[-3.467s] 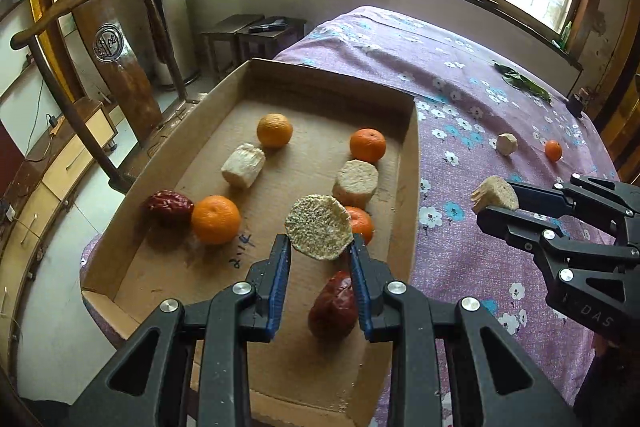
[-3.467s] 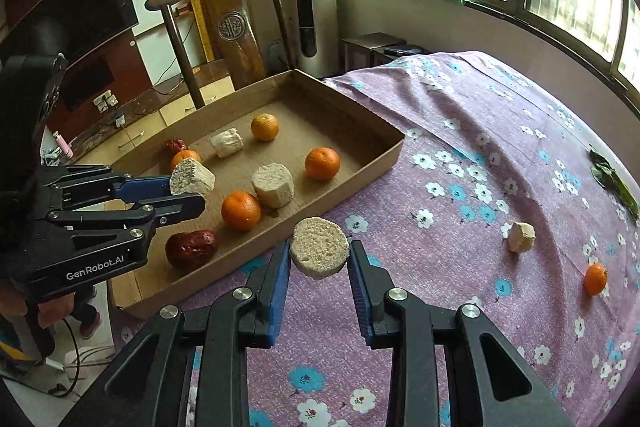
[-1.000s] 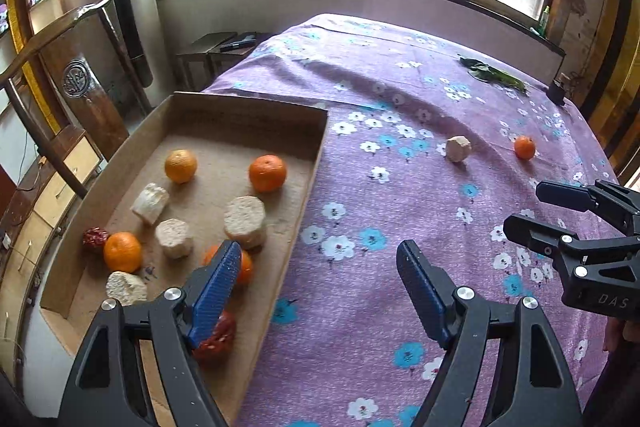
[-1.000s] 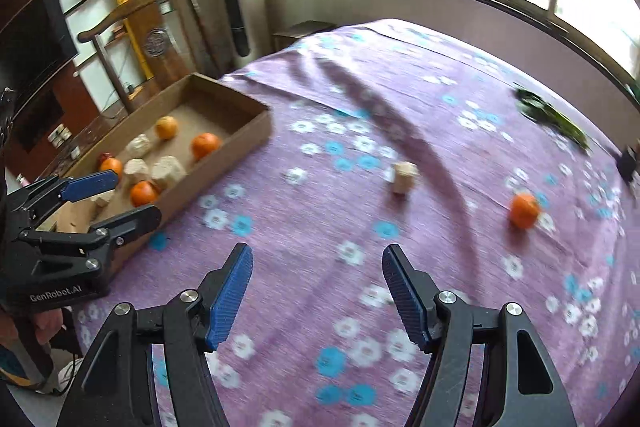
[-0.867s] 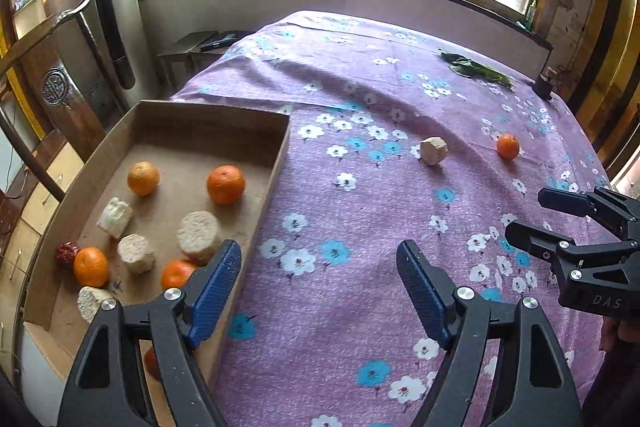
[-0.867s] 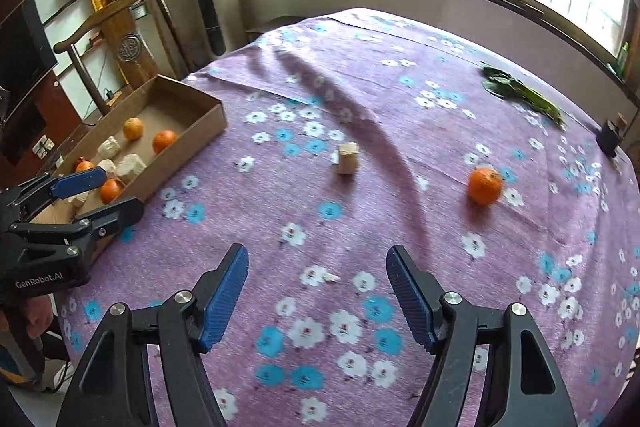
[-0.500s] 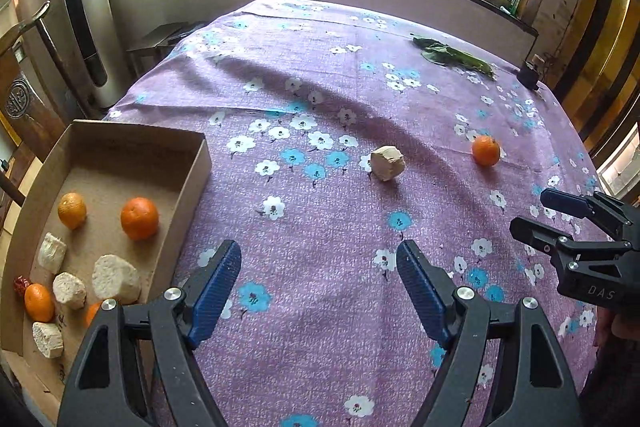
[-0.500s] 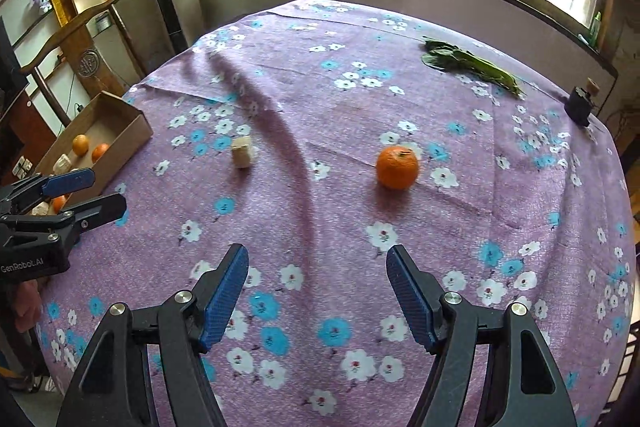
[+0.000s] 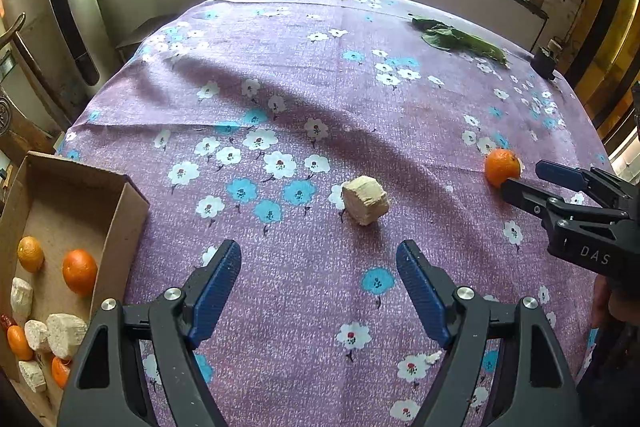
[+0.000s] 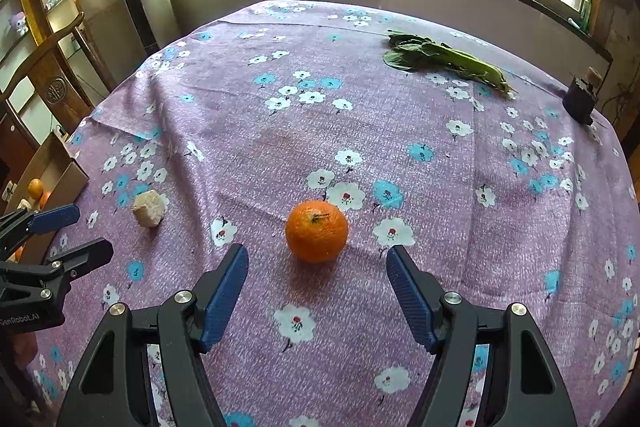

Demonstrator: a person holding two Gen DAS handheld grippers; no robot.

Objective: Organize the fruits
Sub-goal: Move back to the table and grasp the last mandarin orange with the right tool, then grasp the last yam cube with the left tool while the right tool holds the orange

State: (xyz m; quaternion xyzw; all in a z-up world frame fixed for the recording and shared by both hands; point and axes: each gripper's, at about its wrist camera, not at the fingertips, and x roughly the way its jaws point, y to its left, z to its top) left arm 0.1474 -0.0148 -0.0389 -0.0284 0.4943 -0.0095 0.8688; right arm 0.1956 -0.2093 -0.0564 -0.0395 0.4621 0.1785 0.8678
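My left gripper (image 9: 319, 263) is open and empty, just short of a pale beige chunk (image 9: 365, 200) lying on the purple flowered cloth. My right gripper (image 10: 317, 269) is open and empty, its fingers on either side of and just short of an orange (image 10: 316, 231). The orange also shows in the left wrist view (image 9: 500, 167), touching the right gripper's fingertip there. The chunk shows in the right wrist view (image 10: 148, 208) too. The cardboard box (image 9: 124, 223) at the left holds several oranges and pale chunks.
A green leafy vegetable (image 10: 444, 61) lies at the far side of the cloth. A small dark jar (image 10: 580, 99) stands at the far right edge. A wooden chair (image 10: 60, 67) and cabinets stand to the left, beyond the table's edge.
Both grippers let go of their chunks at the box earlier and have moved right across the cloth. The left one now faces the loose chunk, the right one the loose orange.
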